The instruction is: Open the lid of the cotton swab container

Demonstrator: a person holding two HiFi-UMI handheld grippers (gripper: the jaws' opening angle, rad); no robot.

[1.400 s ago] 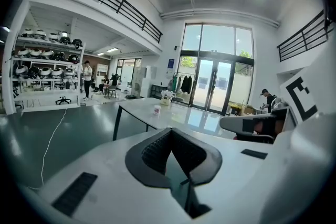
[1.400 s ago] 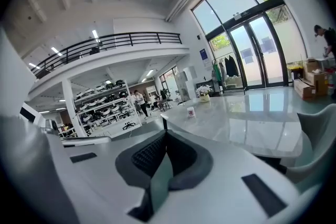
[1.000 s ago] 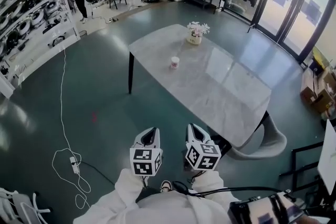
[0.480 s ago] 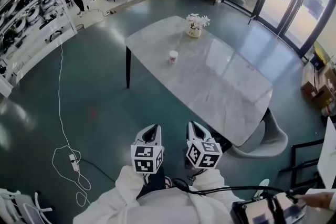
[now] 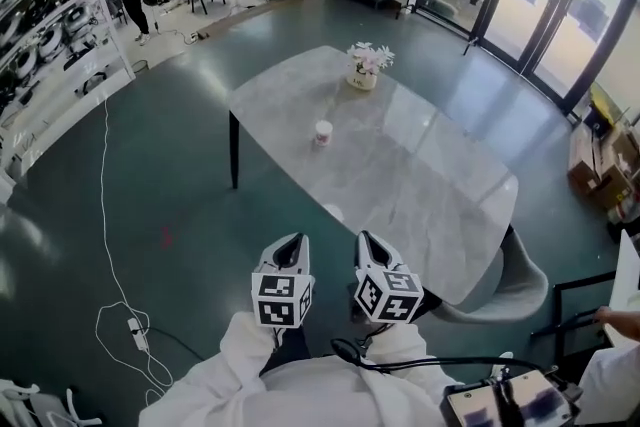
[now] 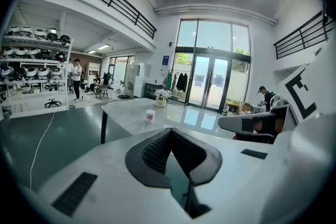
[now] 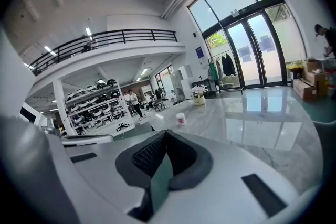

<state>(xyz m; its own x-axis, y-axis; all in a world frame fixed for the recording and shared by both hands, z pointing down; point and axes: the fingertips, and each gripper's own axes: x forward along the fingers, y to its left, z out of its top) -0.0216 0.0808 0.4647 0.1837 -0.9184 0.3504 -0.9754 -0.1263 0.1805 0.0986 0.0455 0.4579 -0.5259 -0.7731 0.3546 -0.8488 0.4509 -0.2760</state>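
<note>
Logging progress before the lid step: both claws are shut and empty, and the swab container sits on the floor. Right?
No. The swab container sits on the table, not the floor, as the head view shows. The rest holds: the left claw and the right claw are shut and empty.

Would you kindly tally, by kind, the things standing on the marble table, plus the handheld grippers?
Cotton swab container: 1
Flower pot: 1
Grippers: 2 (left gripper, right gripper)
Total: 4
</note>
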